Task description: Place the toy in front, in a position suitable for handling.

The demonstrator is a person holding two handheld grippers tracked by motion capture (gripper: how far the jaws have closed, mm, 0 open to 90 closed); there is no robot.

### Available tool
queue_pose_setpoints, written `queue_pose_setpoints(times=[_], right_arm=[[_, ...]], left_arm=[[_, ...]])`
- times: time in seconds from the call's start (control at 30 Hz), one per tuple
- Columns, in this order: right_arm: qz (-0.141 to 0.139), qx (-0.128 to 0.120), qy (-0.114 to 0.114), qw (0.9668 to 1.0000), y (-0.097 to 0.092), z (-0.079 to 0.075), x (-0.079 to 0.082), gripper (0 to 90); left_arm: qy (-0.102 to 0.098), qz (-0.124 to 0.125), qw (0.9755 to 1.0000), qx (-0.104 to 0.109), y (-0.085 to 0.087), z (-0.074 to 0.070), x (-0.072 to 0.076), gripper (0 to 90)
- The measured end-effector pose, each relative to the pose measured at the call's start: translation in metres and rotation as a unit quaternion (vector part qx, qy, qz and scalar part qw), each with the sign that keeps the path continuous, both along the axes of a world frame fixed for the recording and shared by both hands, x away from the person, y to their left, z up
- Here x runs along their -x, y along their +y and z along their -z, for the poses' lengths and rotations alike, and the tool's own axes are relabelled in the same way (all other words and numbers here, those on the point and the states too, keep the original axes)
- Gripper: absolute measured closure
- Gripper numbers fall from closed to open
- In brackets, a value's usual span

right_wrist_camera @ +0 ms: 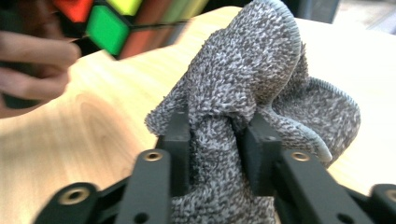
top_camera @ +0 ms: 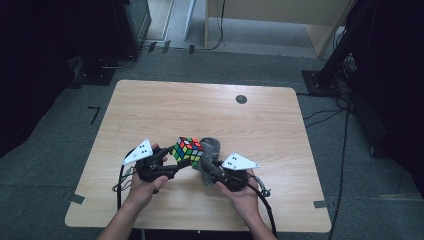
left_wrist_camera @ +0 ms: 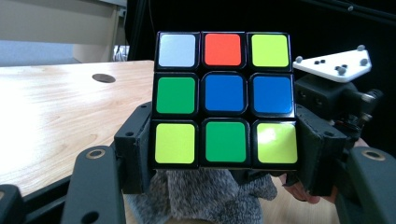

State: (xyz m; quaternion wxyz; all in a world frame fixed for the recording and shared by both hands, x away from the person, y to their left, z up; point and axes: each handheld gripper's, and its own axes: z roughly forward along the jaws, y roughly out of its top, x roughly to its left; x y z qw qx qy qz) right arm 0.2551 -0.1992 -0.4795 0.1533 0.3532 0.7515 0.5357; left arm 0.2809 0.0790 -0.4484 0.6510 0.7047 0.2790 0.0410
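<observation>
1. From the high view we see the left hand-held gripper [top_camera: 172, 159] holding a puzzle cube [top_camera: 188, 151] just above the wooden counter [top_camera: 165, 107], near its front edge. The right hand-held gripper [top_camera: 207, 167] comes in from the other side with a grey cloth [top_camera: 210, 150] that sits right against the cube.

2. In the left gripper view the cube [left_wrist_camera: 224, 100] is clamped at its bottom layer between the two black jaws, its scrambled face square to the camera (white, red and yellow along the top row). The cloth [left_wrist_camera: 205, 196] hangs bunched just below it, and the right hand-held gripper [left_wrist_camera: 336, 100] stands close behind the cube's far side.

3. In the right gripper view the cloth [right_wrist_camera: 252, 88] is bunched between the jaws, whose pads rest against it on both sides. We cannot tell how firm that hold is. A corner of the cube [right_wrist_camera: 112, 21] shows at the top left, blurred, beside the fingers [right_wrist_camera: 32, 70] of the left hand.

4. We judge the step in hand to be wiping the cube. The next move calls for pressing the cloth onto a face and rubbing across it, with the left grip kept steady so the cube does not twist.
</observation>
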Motion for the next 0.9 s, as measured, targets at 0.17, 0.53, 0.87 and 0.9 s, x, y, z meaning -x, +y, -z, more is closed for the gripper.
queue_pose_setpoints(times=[0.17,0.53,0.87,0.9], right_arm=[[0.022,0.014,-0.038,0.9989,-0.008,-0.004,0.000,40.9],[-0.013,-0.007,-0.155,0.9879,-0.007,-0.018,0.016,23.4],[-0.022,0.030,-0.208,0.9774,0.015,-0.013,0.024,18.1],[-0.020,0.033,-0.215,0.9759,0.015,-0.013,0.024,18.0]], left_arm=[[0.007,-0.011,0.9999,-0.001,0.003,0.000,-0.003,34.4],[0.035,-0.012,0.9993,-0.003,-0.001,-0.001,-0.006,34.4],[0.052,0.017,0.9984,-0.012,-0.013,-0.005,-0.004,34.4],[0.054,0.022,0.9982,-0.013,-0.014,-0.006,-0.004,34.4]])
